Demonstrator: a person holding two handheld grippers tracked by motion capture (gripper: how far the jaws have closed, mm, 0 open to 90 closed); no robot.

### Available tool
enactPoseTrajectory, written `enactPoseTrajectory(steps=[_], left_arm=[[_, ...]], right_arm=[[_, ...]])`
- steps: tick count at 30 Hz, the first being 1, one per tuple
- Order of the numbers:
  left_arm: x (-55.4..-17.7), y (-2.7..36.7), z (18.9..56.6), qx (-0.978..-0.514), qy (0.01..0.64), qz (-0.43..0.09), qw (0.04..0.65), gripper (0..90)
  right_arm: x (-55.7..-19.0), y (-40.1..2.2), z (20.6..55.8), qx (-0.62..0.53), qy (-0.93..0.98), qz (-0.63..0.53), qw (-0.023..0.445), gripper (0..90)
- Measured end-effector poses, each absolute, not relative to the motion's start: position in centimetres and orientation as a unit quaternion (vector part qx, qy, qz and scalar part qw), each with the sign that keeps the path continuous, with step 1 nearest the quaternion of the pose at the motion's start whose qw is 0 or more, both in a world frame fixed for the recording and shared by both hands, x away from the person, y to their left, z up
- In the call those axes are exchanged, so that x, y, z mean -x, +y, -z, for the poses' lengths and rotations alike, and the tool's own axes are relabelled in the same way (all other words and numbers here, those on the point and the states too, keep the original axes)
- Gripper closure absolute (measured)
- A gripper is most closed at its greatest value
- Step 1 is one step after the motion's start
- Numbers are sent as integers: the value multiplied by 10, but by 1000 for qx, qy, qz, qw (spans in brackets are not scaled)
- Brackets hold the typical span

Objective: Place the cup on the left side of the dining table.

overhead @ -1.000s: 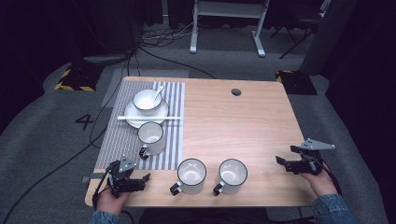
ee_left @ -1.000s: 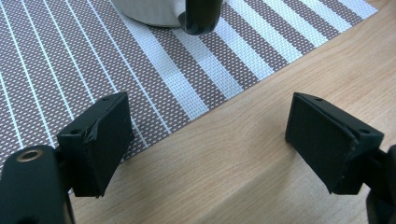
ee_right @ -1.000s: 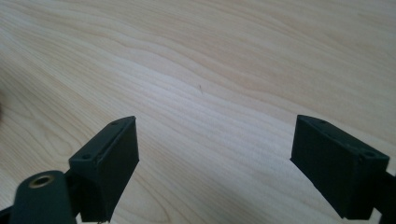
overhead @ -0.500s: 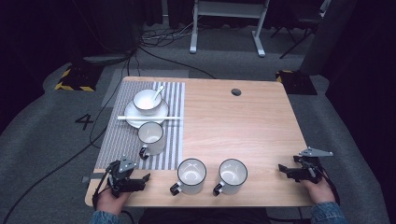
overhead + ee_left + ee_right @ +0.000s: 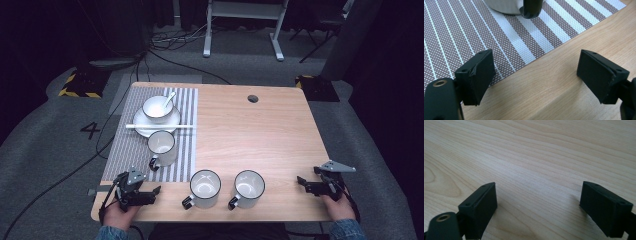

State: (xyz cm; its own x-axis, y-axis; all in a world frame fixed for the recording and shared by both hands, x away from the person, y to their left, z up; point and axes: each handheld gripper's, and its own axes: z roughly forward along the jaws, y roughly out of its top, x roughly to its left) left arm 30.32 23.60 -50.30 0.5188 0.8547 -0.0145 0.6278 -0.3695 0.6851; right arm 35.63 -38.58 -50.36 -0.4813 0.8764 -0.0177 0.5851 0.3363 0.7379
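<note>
1. The left tool (image 5: 154, 192) lay at the near left corner of the table (image 5: 260, 135), held in the person's left hand (image 5: 120, 214), and pointed toward the middle of the table.
2. Its jaws stood released and wide apart. In the left gripper view, the left tool (image 5: 534, 75) had only bare wood and the edge of the striped placemat (image 5: 474, 32) between them.
3. The nearest mug (image 5: 162, 145) stood upright on the placemat (image 5: 125, 145), just beyond the left tool. Its dark handle (image 5: 531, 8) was turned toward that tool but stayed clear of the jaws.
4. Two more white mugs stood on the bare wood near the front edge. The middle mug (image 5: 205, 186) stood just right of the left tool, and the right mug (image 5: 249, 185) stood beside it. Both handles pointed toward the person.
5. The right tool (image 5: 303, 183) rested low at the near right edge of the table in the right hand (image 5: 340, 207), well apart from the right mug.
6. Its jaws had just been opening. In the right gripper view, the right tool (image 5: 539, 205) was spread open with nothing but plain tabletop between the jaws.
7. At the far end of the placemat, a bowl (image 5: 157, 107) with a spoon (image 5: 169, 99) in it sat on a plate (image 5: 145, 131). A white stick (image 5: 187, 127) lay across the plate's near side.
</note>
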Motion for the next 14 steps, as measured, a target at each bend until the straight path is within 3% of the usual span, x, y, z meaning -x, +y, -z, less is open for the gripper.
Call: enactPoseTrajectory(steps=[14], left_arm=[[-303, 236, 503, -808, 459, -172, 326, 152]], right_arm=[[-357, -386, 504, -464, 790, -342, 210, 124]])
